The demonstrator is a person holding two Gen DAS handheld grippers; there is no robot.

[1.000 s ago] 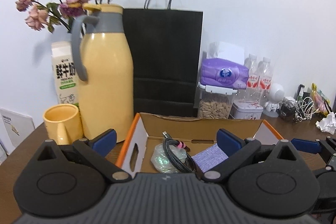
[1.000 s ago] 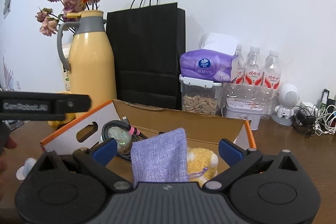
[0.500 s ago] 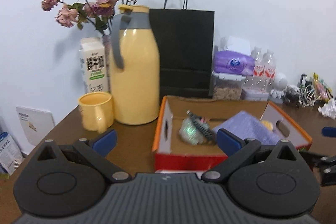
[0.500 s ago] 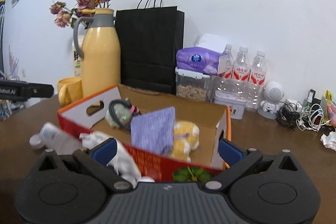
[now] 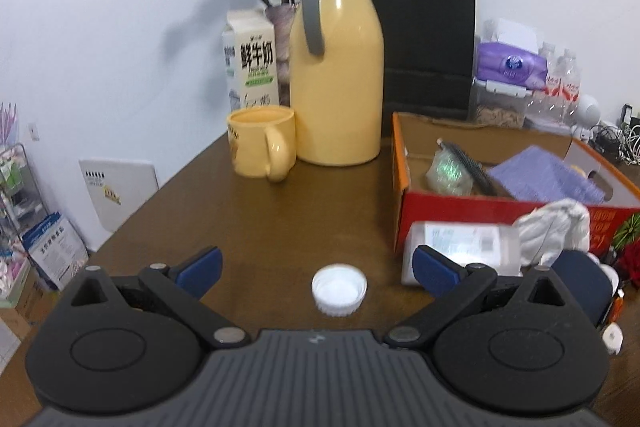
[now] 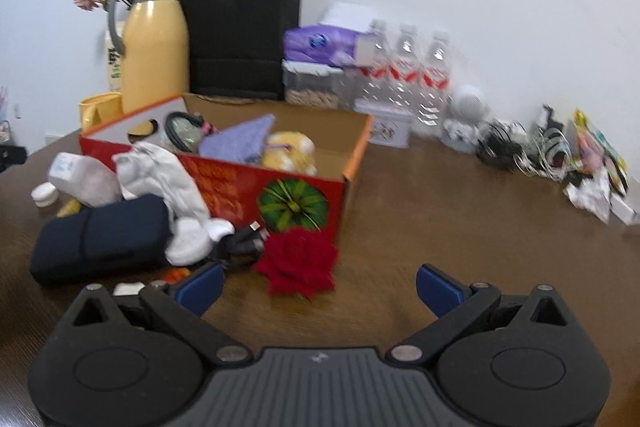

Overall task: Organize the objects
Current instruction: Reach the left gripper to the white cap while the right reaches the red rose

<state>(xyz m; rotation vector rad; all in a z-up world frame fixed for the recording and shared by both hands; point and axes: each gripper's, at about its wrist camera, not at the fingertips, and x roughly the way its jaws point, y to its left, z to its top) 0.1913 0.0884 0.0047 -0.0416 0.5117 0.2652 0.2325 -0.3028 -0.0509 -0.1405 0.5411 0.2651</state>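
Observation:
A red cardboard box [image 6: 248, 183] [image 5: 460, 203] sits on the brown table, holding a purple pouch [image 6: 240, 141], a yellow plush [image 6: 290, 151] and a coiled black cable [image 6: 180, 131]. In front of it lie a white cloth [image 6: 168, 179], a dark blue pouch [image 6: 100, 235], a red fabric rose [image 6: 298, 263], a clear plastic bottle [image 5: 460, 251] and a white cap [image 5: 339, 289]. My left gripper [image 5: 316, 265] is open just above the cap. My right gripper [image 6: 318, 283] is open, close behind the rose. Both hold nothing.
A yellow thermos [image 5: 336, 87], yellow mug [image 5: 262, 141], milk carton [image 5: 252, 67] and dried flowers stand at the back left. A black paper bag [image 6: 244, 31], tissue pack, water bottles [image 6: 408, 67] and tangled cables [image 6: 520, 147] line the wall. The table edge falls away at left [image 5: 132, 215].
Both grippers have pulled back and up from over the box. The box now lies farther off, and the loose items in front of it have come into view.

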